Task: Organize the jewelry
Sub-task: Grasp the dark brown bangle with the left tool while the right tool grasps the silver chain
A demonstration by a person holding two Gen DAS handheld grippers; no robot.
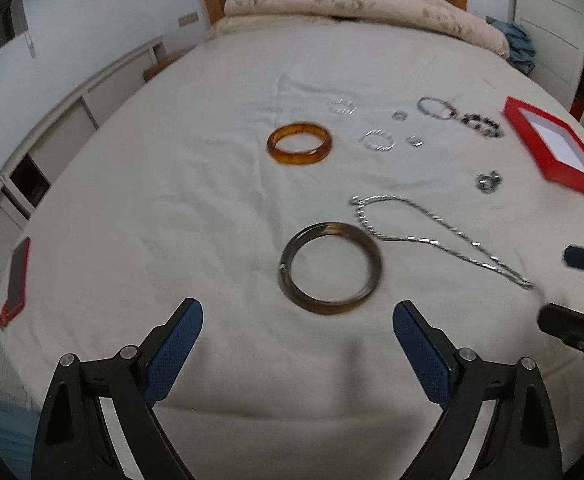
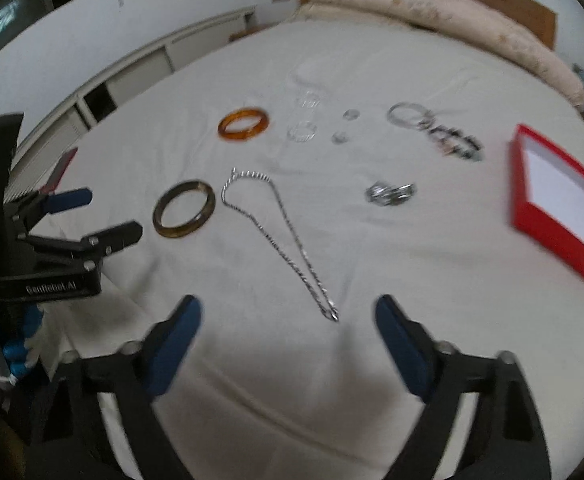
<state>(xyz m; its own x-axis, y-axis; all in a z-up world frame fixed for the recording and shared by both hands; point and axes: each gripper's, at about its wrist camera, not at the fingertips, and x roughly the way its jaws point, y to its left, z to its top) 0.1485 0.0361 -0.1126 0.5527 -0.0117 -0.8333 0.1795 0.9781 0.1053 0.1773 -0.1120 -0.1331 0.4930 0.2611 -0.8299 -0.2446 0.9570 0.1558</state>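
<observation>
Jewelry lies scattered on a white bedsheet (image 1: 172,208). A dark brown bangle (image 1: 288,280) (image 2: 180,233) sits just ahead of my left gripper (image 1: 298,312), which stands open and empty above the sheet. Farther back lies an amber bangle (image 1: 298,158) (image 2: 240,135). A silver chain necklace (image 1: 420,239) (image 2: 252,176) stretches toward my right gripper (image 2: 288,306); its near end lies just ahead of the open, empty jaws. A red box (image 1: 572,184) (image 2: 552,244) with a white inside lies open at the right.
Clear rings (image 1: 378,140), beaded bracelets (image 1: 480,124) and a silver cluster (image 2: 390,194) lie behind the necklace. A red lid (image 1: 14,280) lies at the bed's left edge. A folded quilt (image 1: 352,0) covers the headboard end. Low white cabinets (image 1: 52,136) run along the left.
</observation>
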